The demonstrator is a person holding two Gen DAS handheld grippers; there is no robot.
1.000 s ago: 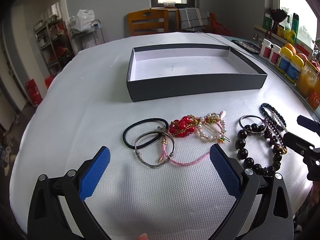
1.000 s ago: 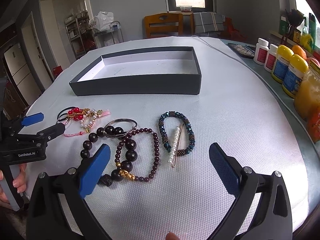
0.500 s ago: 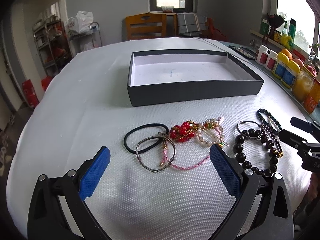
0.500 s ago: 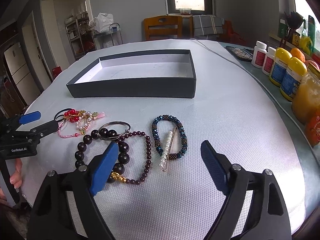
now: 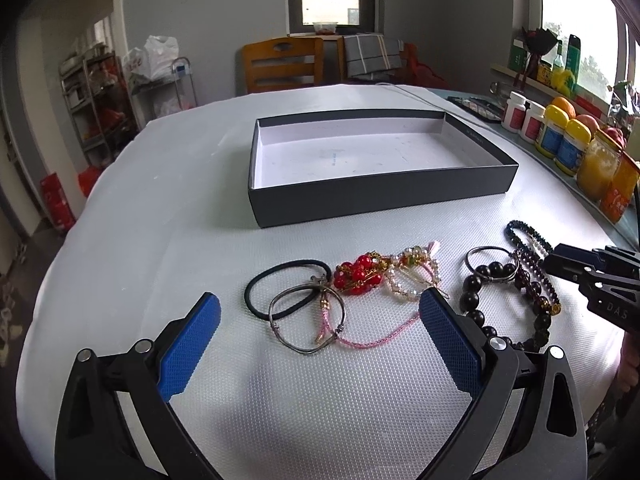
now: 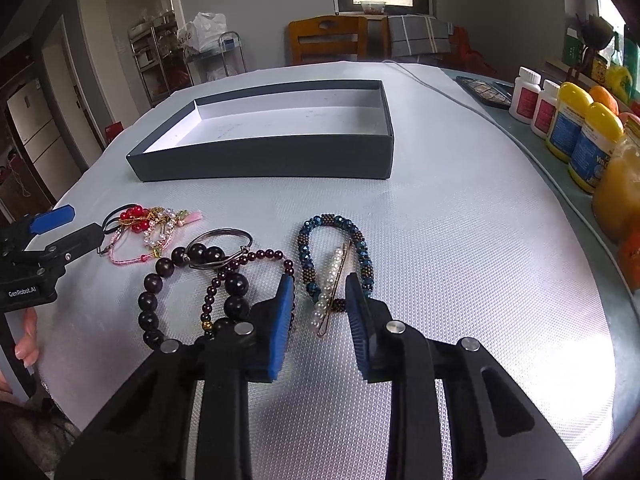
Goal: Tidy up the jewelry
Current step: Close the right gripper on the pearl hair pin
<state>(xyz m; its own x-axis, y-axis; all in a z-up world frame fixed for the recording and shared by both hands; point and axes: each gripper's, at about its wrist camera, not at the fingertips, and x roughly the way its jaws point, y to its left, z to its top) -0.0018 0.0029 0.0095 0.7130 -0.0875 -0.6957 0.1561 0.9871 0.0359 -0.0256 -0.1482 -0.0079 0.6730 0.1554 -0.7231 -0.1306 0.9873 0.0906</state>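
The right gripper (image 6: 320, 284) is closing, its blue pads either side of the near end of the pearl hair clip (image 6: 329, 292) and the blue beaded bracelet (image 6: 334, 256); neither pad presses on them yet. The left gripper (image 5: 320, 320) hangs wide open above the silver bangle (image 5: 306, 316) and pink cord (image 5: 372, 338), gripping nothing. From the left view, the grey box (image 5: 380, 194) lies at 12 o'clock of the jewelry row, with the black hair tie (image 5: 286, 286) at 9 o'clock of the red bead charm (image 5: 358, 276) and the dark bead bracelet (image 5: 504, 304) at 3 o'clock
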